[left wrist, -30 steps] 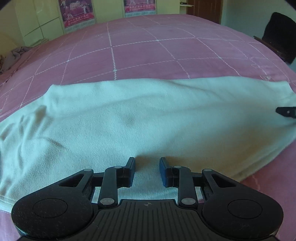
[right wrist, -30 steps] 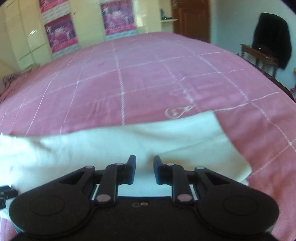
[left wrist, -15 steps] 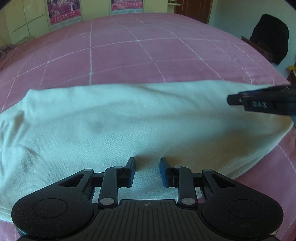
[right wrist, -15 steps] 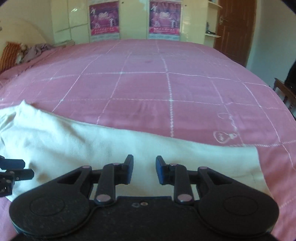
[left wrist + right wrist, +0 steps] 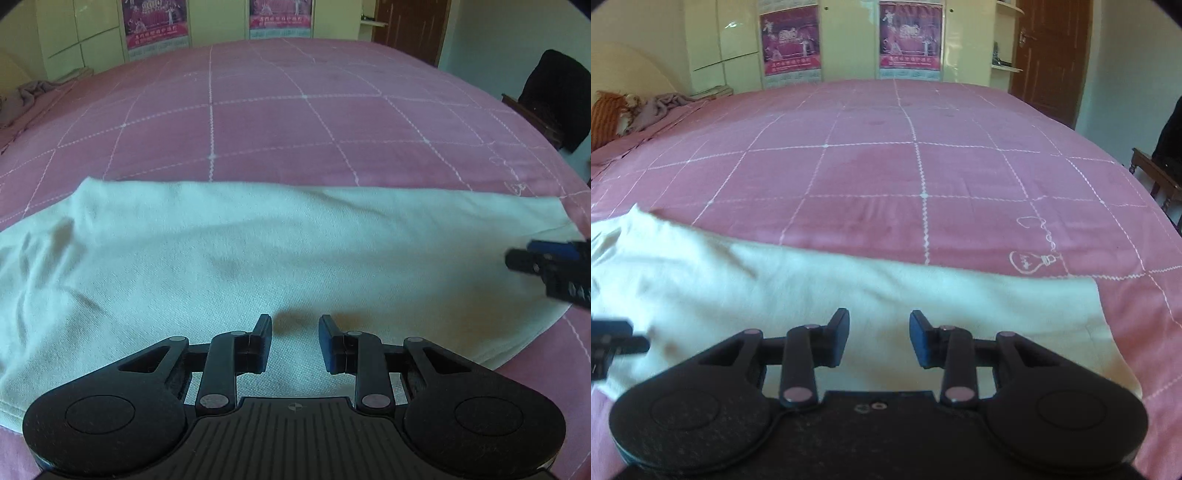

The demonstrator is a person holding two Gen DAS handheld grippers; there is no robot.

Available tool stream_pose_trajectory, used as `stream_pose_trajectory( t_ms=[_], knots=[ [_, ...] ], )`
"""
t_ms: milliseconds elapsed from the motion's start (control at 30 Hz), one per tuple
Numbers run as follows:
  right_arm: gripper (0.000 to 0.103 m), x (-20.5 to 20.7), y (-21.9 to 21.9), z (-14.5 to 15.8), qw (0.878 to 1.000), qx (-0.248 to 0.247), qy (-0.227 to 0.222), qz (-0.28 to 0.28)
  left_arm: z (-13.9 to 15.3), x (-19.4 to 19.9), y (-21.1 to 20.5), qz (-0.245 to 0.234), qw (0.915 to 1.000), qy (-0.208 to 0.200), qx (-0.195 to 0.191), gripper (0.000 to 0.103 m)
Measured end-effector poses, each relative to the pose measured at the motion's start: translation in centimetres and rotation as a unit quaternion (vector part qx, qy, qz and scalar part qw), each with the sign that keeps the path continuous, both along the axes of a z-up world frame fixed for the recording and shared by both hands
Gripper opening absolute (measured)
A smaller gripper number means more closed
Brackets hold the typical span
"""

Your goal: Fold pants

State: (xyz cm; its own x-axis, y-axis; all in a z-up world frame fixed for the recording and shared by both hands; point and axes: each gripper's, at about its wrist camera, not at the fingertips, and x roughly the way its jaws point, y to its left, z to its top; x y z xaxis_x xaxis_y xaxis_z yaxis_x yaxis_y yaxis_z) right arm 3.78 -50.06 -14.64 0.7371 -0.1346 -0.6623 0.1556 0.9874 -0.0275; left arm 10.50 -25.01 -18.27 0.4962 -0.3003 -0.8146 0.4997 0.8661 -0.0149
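Observation:
Pale cream pants (image 5: 258, 258) lie flat in a long band across the pink bed; they also show in the right wrist view (image 5: 812, 288). My left gripper (image 5: 295, 339) is open and empty, hovering over the near edge of the pants. My right gripper (image 5: 878, 338) is open and empty over the pants near their right end. The right gripper's tip shows at the right edge of the left wrist view (image 5: 546, 266). The left gripper's tip shows at the left edge of the right wrist view (image 5: 613, 343).
The pink bedspread (image 5: 295, 129) with white grid lines stretches beyond the pants. A dark chair (image 5: 554, 96) with black clothing stands at the right. A crumpled blanket (image 5: 665, 107) lies at the far left. Cupboards with posters and a brown door (image 5: 1049, 55) are behind.
Both grippers have shifted over the pants while staying open. In the left wrist view the right gripper's tip has dropped lower and drawn back to the right edge.

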Motion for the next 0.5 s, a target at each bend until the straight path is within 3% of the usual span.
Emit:
stream_pose_trajectory(
  t_ms=[100,133,333,500],
  knots=[
    [0.036,-2.4,0.4,-2.6,0.999,-0.028,0.041,0.007,-0.7,-0.4,-0.3,-0.001,0.9999,-0.008,0.009,0.029],
    [0.036,-3.5,-0.2,-3.0,0.999,-0.019,0.027,0.004,-0.7,-0.5,-0.3,0.000,0.9999,-0.008,0.011,0.029],
    [0.041,-5.4,-2.7,-0.9,0.995,0.071,0.004,-0.068,-0.1,-0.6,-0.6,0.008,0.9997,-0.010,0.021,0.029],
    [0.041,-7.6,-6.0,-0.6,0.979,0.152,-0.014,-0.131,0.8,-1.4,-2.0,-0.004,0.9998,-0.015,0.013,0.029]
  ],
)
